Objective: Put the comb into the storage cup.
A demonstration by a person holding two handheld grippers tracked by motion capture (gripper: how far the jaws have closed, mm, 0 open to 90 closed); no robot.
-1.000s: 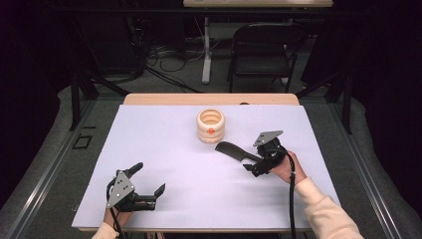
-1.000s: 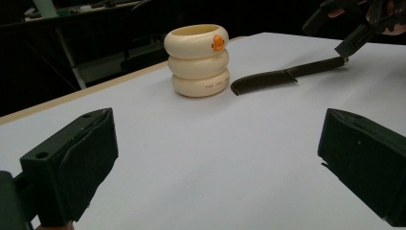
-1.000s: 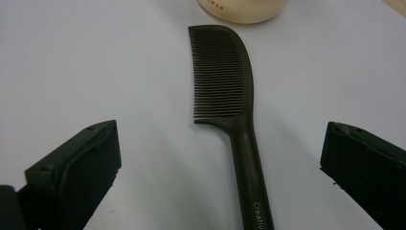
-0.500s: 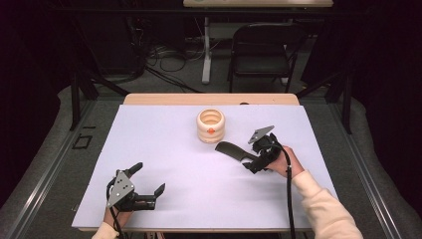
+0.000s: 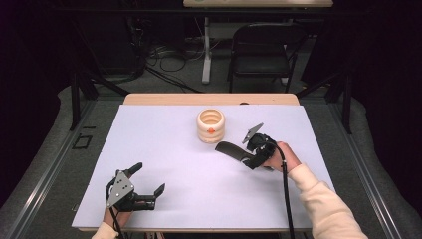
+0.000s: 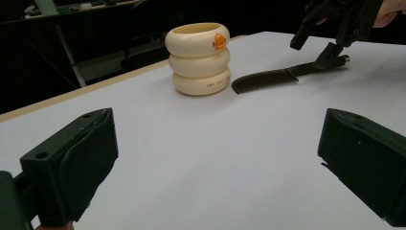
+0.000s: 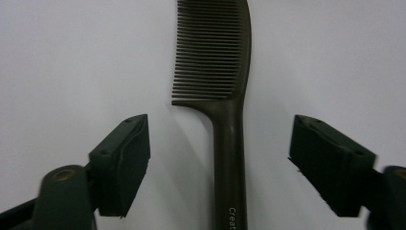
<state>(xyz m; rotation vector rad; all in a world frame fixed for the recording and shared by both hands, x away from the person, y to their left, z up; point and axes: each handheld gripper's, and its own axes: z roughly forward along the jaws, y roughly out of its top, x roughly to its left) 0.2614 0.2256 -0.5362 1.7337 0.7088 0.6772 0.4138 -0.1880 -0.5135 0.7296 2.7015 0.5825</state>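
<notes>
A dark comb (image 5: 229, 148) lies flat on the white table sheet, right of centre, teeth end toward a cream ringed cup (image 5: 210, 125). My right gripper (image 5: 247, 158) straddles the comb's handle (image 7: 230, 143). Its jaws have just been closing, and a gap still shows on both sides of the handle. In the left gripper view the cup (image 6: 198, 57), the comb (image 6: 268, 79) and the right gripper (image 6: 325, 33) lie ahead. My left gripper (image 5: 148, 178) rests near the front left of the sheet, open, with nothing between its fingers (image 6: 72, 163).
The cup bears an orange spot and stands just beyond the comb's teeth. The white sheet (image 5: 164, 144) covers most of the table; a wooden strip (image 5: 209, 99) shows at the far edge. A folding chair (image 5: 261, 45) stands on the floor beyond.
My right hand has slid a little left, farther over the comb's handle. The left gripper, the comb and the cup have stayed where they were.
</notes>
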